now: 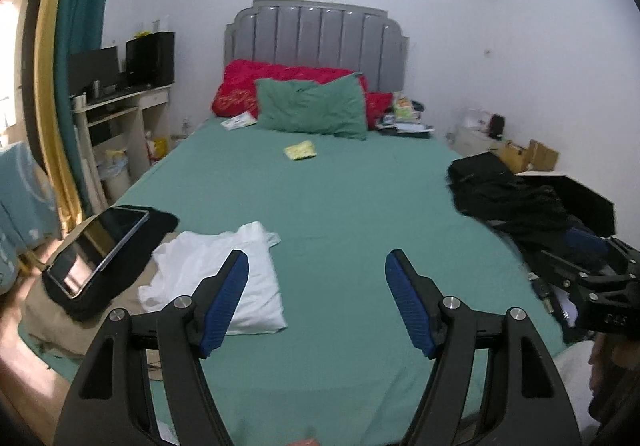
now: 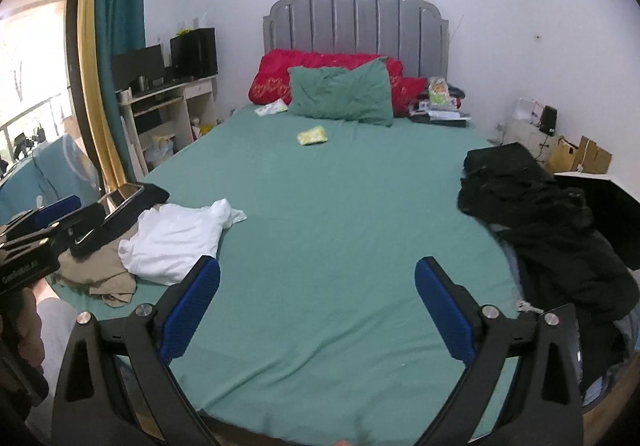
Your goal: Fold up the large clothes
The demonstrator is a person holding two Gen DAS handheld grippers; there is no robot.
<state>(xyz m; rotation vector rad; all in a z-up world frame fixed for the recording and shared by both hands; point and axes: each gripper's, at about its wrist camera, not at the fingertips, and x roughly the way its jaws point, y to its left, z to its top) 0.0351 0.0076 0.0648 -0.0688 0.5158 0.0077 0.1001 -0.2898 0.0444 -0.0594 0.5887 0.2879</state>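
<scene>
A white garment (image 1: 216, 278) (image 2: 176, 242) lies loosely folded on the green bed sheet (image 1: 340, 206) (image 2: 340, 206) at the near left, partly over a beige garment (image 2: 96, 274). A heap of black clothes (image 1: 512, 198) (image 2: 540, 214) sits along the bed's right edge. My left gripper (image 1: 316, 298) hangs open above the sheet, just right of the white garment, with nothing between its blue pads. My right gripper (image 2: 318, 310) is open too, over bare sheet between the white garment and the black heap, holding nothing. Each gripper shows at the edge of the other's view.
A tablet (image 1: 100, 246) rests on dark cloth at the bed's left corner. Red and green pillows (image 1: 312, 106), a small yellow-green packet (image 1: 300, 150) and clutter lie near the grey headboard (image 1: 316, 34). A desk (image 1: 120, 114) stands left; boxes (image 2: 580, 156) stand right.
</scene>
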